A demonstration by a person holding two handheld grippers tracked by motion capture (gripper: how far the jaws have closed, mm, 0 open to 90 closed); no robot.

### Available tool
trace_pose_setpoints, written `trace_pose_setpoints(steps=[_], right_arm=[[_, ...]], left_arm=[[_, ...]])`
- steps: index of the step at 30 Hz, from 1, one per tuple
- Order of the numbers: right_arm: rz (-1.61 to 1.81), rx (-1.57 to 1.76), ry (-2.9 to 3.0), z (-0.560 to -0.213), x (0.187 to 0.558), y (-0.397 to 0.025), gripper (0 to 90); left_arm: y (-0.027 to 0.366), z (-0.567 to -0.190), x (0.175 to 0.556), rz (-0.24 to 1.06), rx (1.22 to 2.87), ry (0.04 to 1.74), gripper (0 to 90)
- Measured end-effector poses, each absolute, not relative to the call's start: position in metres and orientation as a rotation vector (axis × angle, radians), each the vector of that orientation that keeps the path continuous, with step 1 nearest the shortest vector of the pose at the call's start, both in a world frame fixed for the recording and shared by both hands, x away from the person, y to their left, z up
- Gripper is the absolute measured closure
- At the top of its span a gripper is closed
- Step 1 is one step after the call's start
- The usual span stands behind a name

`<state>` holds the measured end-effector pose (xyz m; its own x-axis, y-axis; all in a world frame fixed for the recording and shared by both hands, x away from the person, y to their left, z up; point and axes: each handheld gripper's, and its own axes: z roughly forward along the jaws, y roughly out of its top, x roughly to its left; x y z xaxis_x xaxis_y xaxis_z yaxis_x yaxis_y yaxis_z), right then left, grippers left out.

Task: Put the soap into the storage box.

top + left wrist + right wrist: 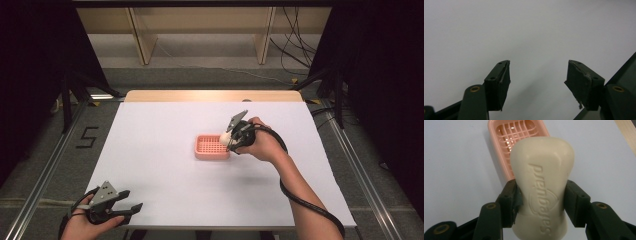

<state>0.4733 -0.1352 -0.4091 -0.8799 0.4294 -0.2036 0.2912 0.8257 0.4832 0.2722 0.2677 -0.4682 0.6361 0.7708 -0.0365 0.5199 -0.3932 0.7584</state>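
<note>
Your right hand-held gripper (541,195) clamps the soap bar (542,180) just above the near end of the pink soap dish (212,147). Your left hand-held gripper (537,75) rests wide apart, holding nothing, at the bench (165,190) front corner

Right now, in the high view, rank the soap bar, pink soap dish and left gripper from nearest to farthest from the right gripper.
1. Soap bar: clamped between the right gripper jaws.
2. Pink soap dish: just left, below the bar.
3. Left gripper: table's near-left corner.

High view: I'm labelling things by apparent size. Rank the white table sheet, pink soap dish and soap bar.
1. White table sheet
2. Pink soap dish
3. Soap bar, held in the right gripper at the dish's right edge
</note>
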Motion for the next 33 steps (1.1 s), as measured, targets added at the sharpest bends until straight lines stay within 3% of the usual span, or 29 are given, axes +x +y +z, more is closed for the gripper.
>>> trace_pose_setpoints(steps=[33], right_arm=[[0.651,0.499,2.701,-0.41,0.482,-0.115,50.6]], left_arm=[[0.269,-0.468,0.275,0.431,2.095,0.972,35.1]])
